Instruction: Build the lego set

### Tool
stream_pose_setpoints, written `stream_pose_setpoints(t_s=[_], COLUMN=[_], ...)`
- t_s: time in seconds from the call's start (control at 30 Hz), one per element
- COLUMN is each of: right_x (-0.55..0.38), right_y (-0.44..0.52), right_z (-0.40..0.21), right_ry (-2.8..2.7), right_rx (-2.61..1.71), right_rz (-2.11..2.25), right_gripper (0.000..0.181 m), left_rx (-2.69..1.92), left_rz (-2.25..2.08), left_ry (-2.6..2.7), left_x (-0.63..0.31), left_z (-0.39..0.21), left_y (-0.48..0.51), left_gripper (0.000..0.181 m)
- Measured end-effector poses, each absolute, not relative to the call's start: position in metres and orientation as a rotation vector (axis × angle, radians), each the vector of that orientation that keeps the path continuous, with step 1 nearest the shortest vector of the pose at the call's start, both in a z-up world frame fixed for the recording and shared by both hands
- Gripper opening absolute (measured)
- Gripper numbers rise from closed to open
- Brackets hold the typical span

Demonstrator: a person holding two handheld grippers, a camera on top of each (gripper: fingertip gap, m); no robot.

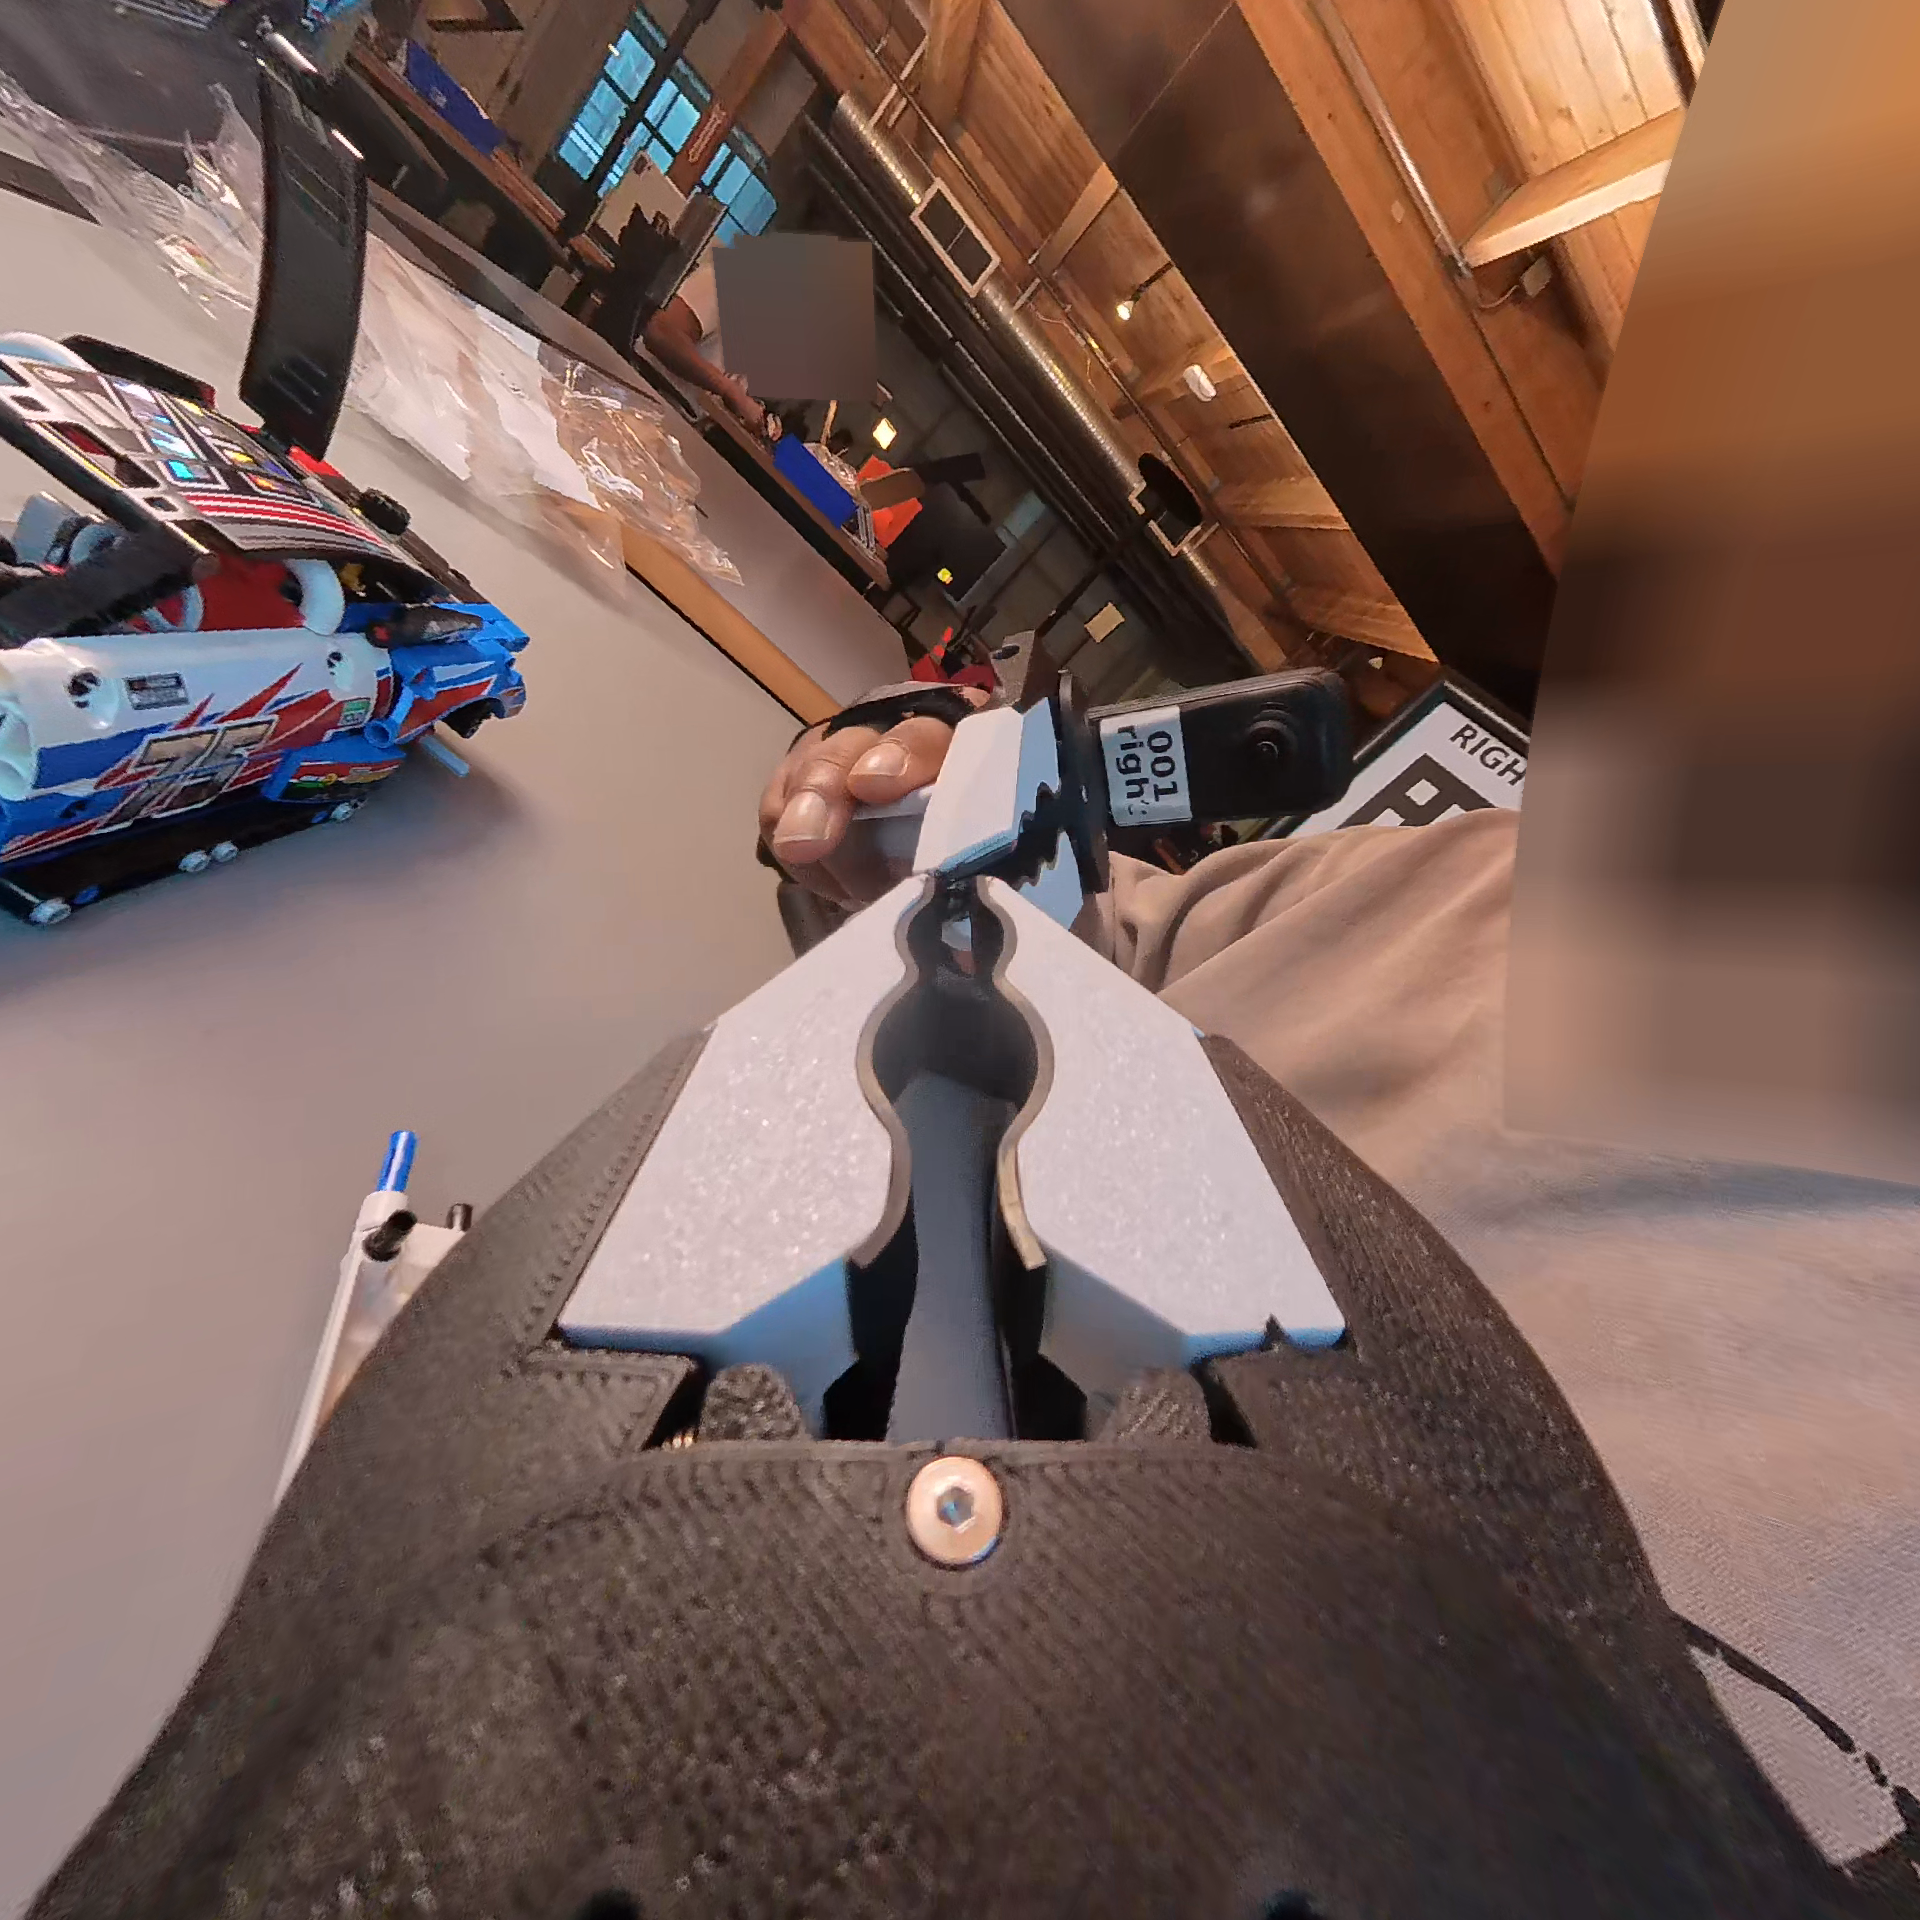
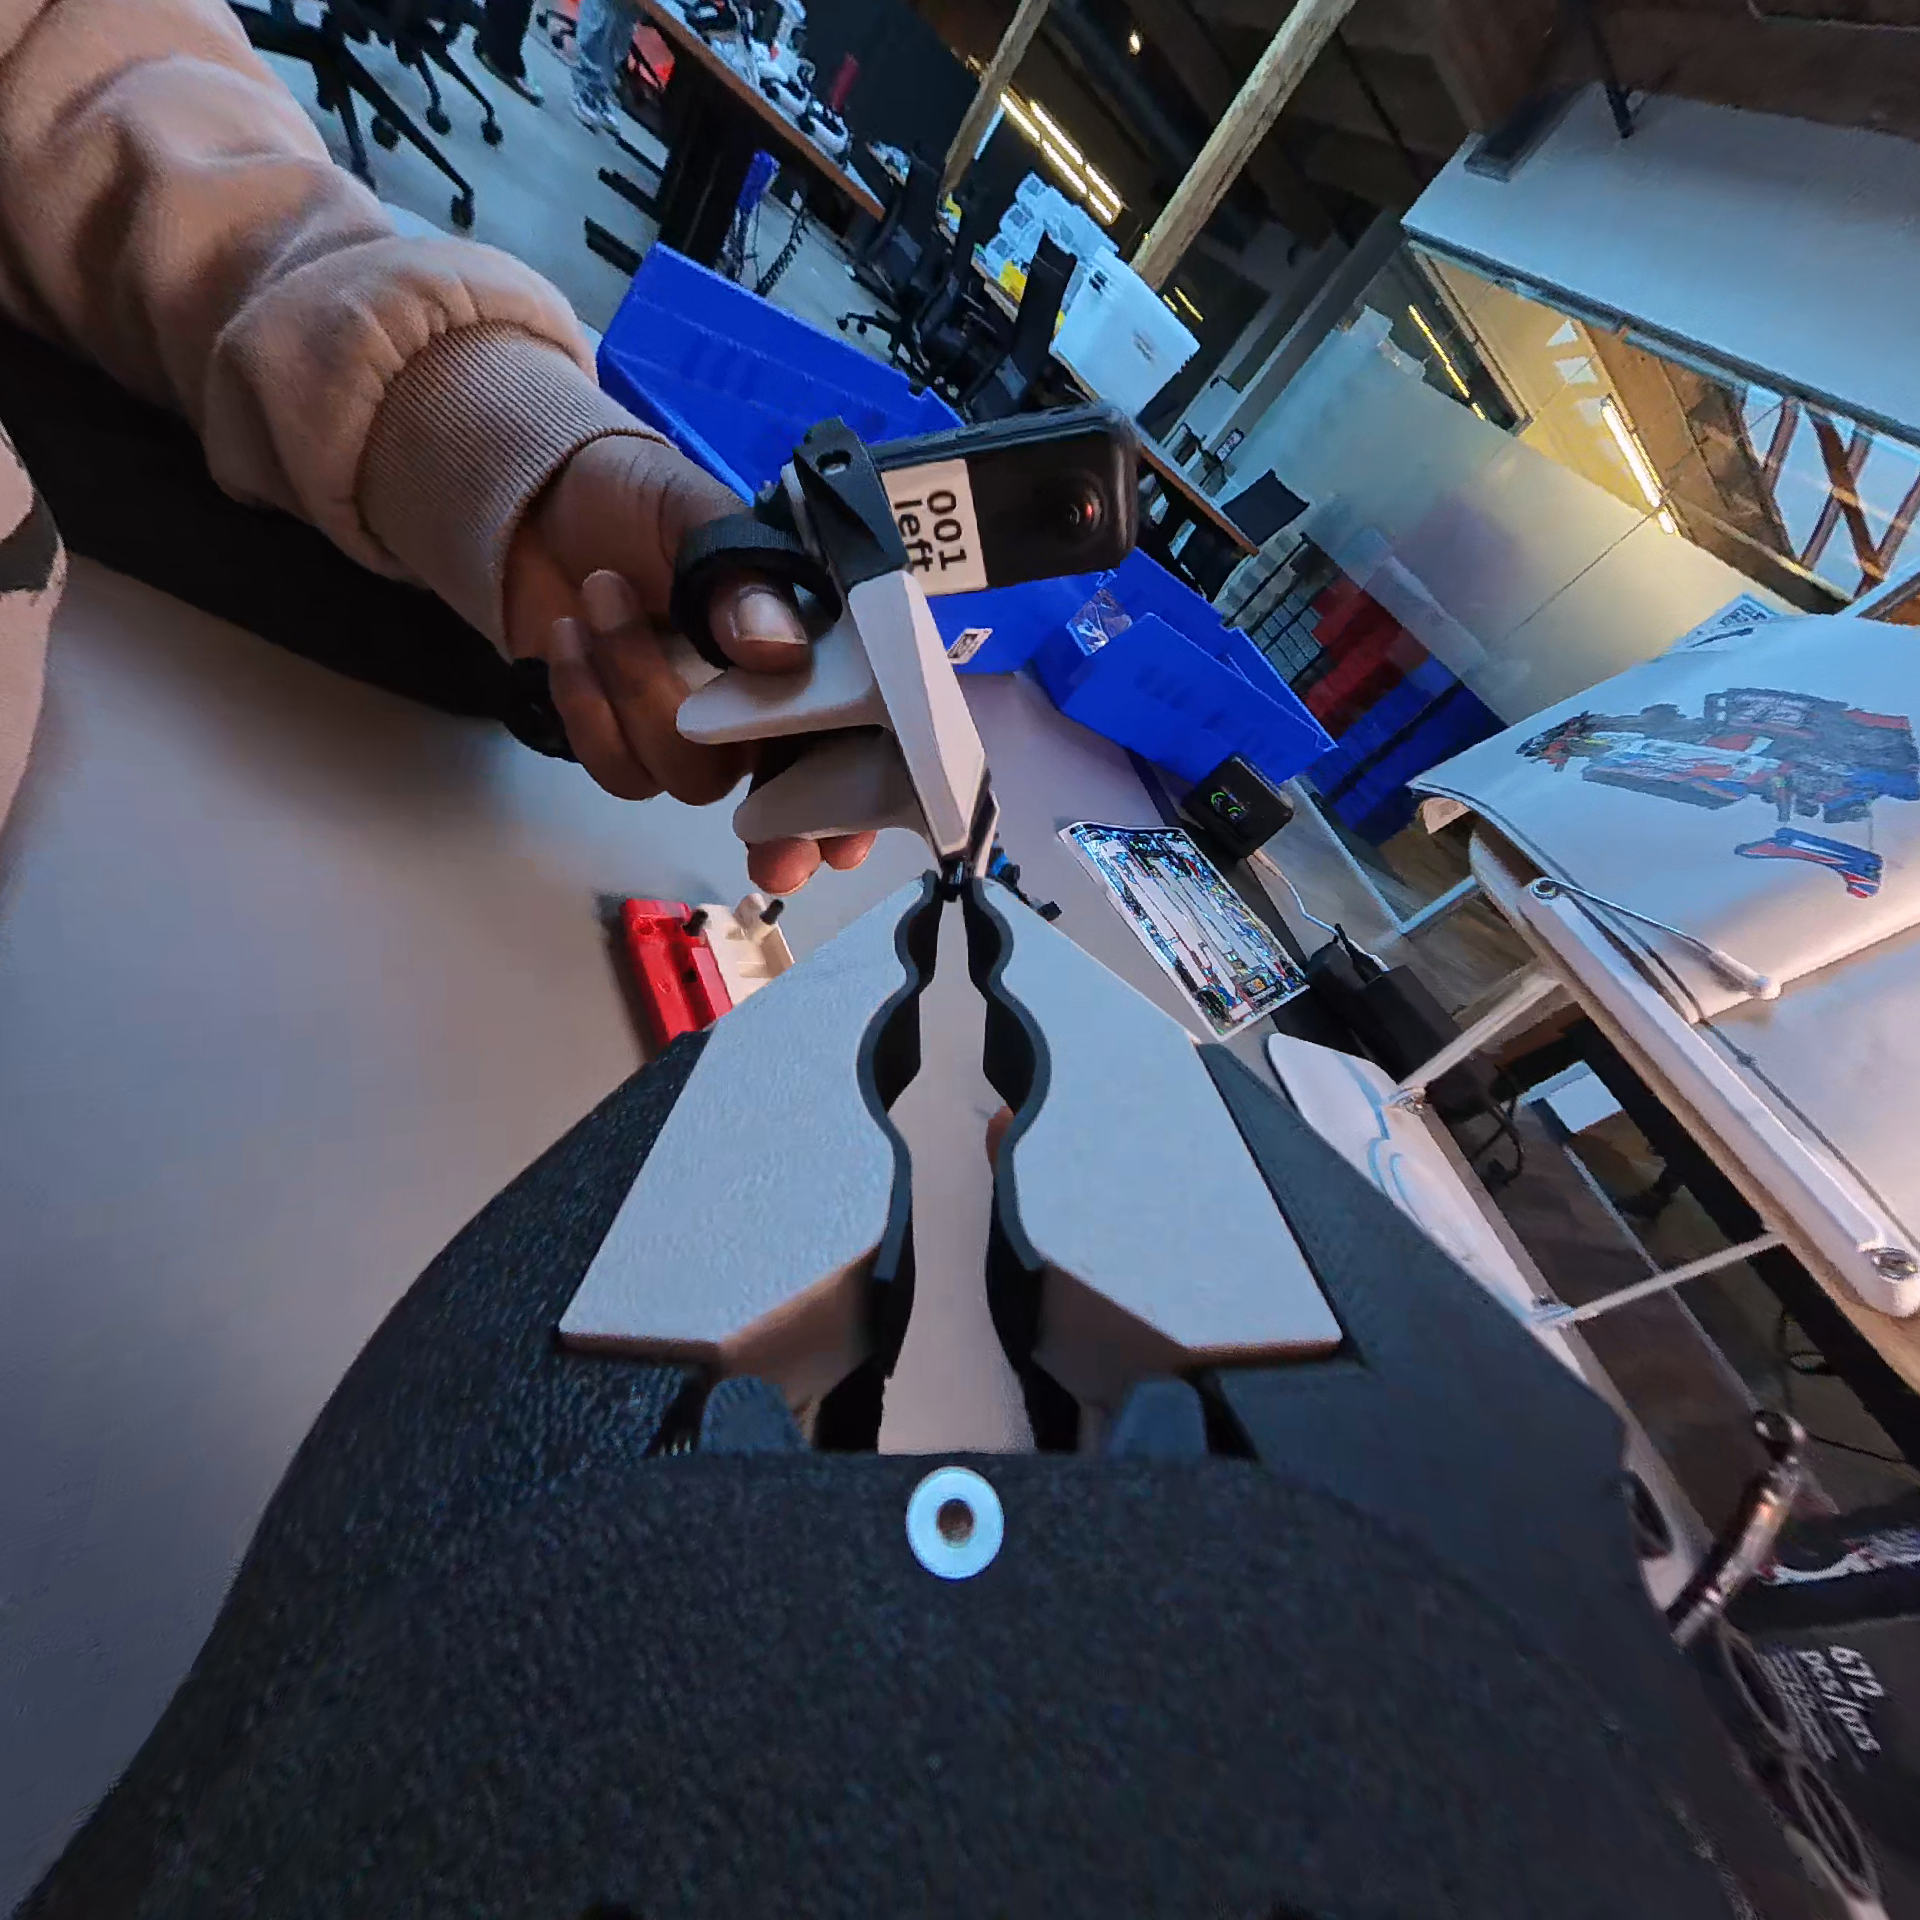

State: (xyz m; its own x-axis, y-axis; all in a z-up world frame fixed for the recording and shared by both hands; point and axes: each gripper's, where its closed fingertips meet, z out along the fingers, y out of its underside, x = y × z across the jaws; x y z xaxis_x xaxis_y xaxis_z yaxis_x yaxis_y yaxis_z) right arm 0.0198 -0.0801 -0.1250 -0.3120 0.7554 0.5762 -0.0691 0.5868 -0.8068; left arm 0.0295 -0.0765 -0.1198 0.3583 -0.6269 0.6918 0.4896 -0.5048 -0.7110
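Right wrist view: both hand-held grippers, left [image 2: 961, 868] and right [image 2: 951, 891], tip-to-tip, pinching one small dark piece [image 2: 953, 883].

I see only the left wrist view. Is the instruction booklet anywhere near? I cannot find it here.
Observer: Yes. The right wrist view shows the instruction booklet resting on a stand, off to the right.
Operator: Are loose parts near the left hand?
Observer: A red piece and a white piece lie on the table close to it.
Operator: And stickers?
Observer: A sticker sheet lies flat on the table past the right gripper.
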Motion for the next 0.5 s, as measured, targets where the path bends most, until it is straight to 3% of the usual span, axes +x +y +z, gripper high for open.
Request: stream_pose_setpoints(t_s=[0.13, 0.5], right_x=[0.0226, 0.0251], right_y=[-0.0840, -0.0874], right_z=[-0.1189, -0.1152], right_ry=[-1.677, -1.661], right_rx=[-0.564, -0.514], right_rz=[0.984, 0.973], right_gripper=[0.011, 0.005], left_rx=[-1.564, -1.537], left_rz=[-1.463, -1.553], left_ry=[0.089, 0.066], left_x=[0.0318, 0.0366], left_z=[-0.1167, -0.1137], left_y=[-0.0784, -0.0811], left_gripper=[0.001, 0.001])
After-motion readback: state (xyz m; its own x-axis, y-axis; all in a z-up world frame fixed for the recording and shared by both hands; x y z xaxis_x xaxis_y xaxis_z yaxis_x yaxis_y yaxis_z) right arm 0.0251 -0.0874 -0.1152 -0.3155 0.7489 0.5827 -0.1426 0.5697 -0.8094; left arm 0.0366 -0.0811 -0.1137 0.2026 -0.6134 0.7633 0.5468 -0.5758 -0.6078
